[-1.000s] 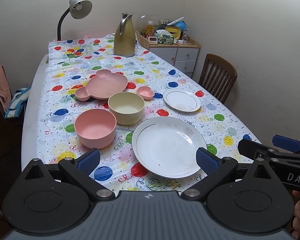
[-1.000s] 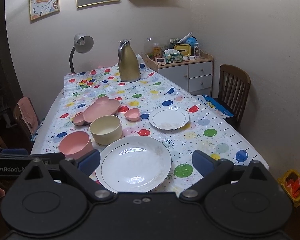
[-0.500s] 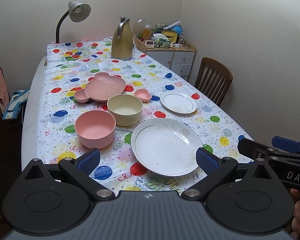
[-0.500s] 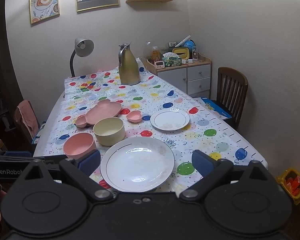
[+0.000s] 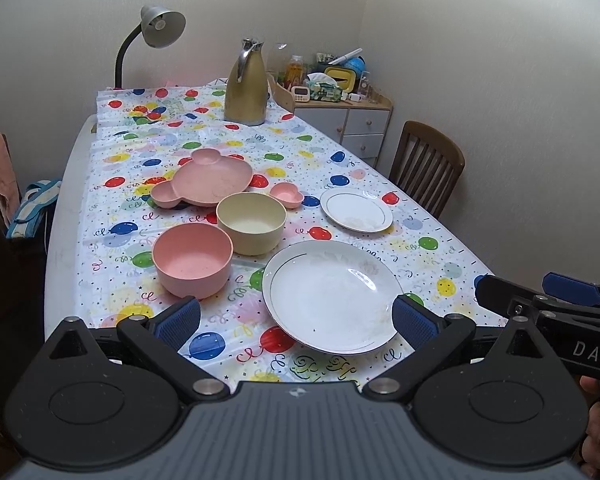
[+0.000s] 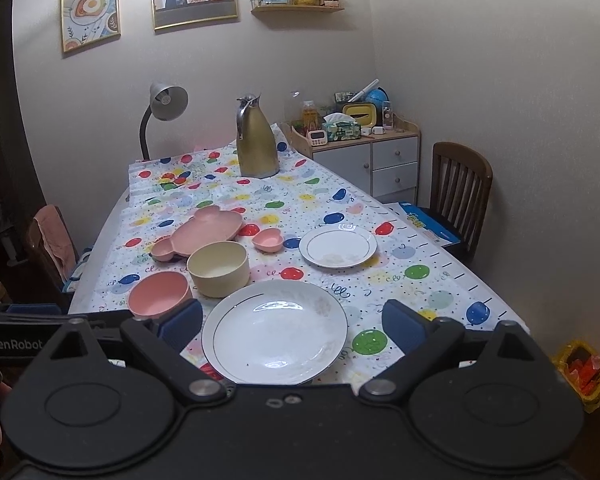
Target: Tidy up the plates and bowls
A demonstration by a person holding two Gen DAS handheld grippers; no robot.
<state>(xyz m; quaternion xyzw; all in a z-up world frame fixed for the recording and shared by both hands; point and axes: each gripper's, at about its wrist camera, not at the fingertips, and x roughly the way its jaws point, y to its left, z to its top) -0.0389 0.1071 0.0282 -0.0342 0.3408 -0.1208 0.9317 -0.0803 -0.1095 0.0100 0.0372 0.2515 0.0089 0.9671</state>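
A large white plate lies nearest on the balloon tablecloth. Left of it stand a pink bowl and a cream bowl. Behind them lie a pink bear-shaped plate, a small pink heart dish and a small white plate. My left gripper is open and empty, above the table's near edge. My right gripper is open and empty, beside the left one.
A gold thermos jug and a grey desk lamp stand at the table's far end. A white cabinet with clutter and a wooden chair stand on the right.
Both grippers have pulled back and risen slightly, so the dishes sit a little farther off. Nothing on the table has moved.
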